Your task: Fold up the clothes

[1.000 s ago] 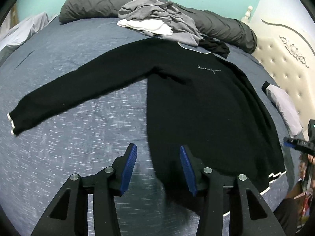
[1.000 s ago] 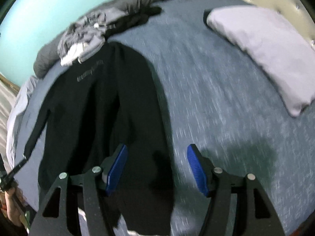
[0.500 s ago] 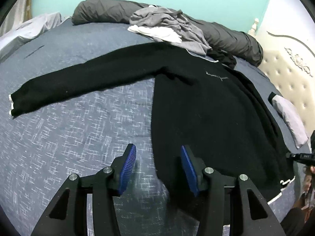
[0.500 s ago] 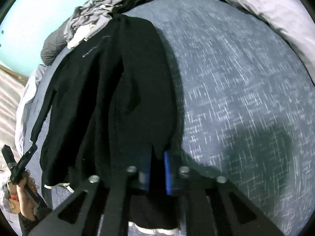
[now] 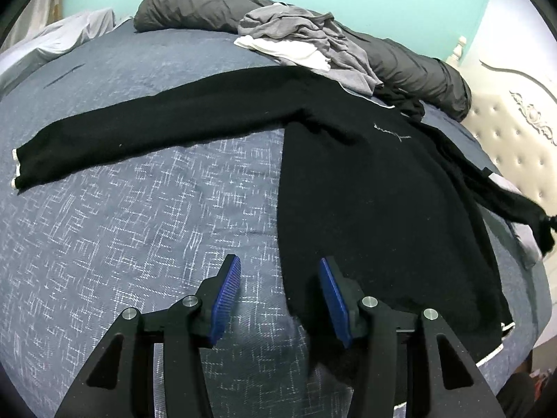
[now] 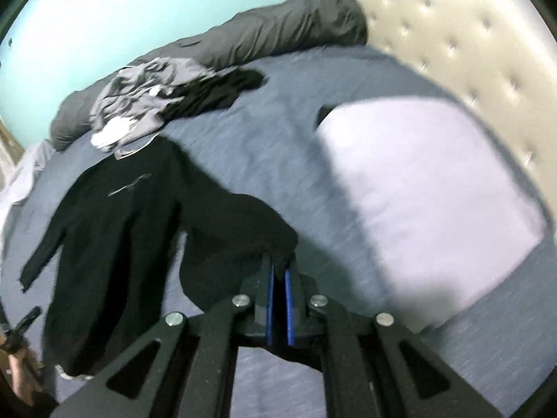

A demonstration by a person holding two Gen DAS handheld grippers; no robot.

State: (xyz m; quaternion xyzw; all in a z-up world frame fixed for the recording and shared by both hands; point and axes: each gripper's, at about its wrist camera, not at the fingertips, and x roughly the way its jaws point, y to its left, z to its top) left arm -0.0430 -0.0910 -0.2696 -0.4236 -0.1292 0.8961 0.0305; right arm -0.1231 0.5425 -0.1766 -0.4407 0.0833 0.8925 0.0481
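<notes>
A black sweater (image 5: 365,188) lies front up on the blue bedspread (image 5: 122,244), one sleeve (image 5: 139,132) stretched out to the left. My left gripper (image 5: 280,296) hovers open over the sweater's lower left edge, with the cloth's border under the gap by the right pad. In the right wrist view my right gripper (image 6: 278,278) is shut on the other sleeve (image 6: 236,223), whose end hangs lifted off the bed. That raised sleeve (image 5: 504,198) shows at the right edge of the left wrist view.
A pile of grey and white clothes (image 5: 306,41) and a rolled dark grey duvet (image 5: 195,7) lie at the far side. A pale pillow (image 6: 435,209) rests by the tufted headboard (image 6: 452,35). A hand (image 6: 21,379) shows at the lower left.
My right gripper went from open over the sleeve to shut on it, then lifted it off the bed toward the pillow side. My left gripper sank slightly toward the sweater's edge.
</notes>
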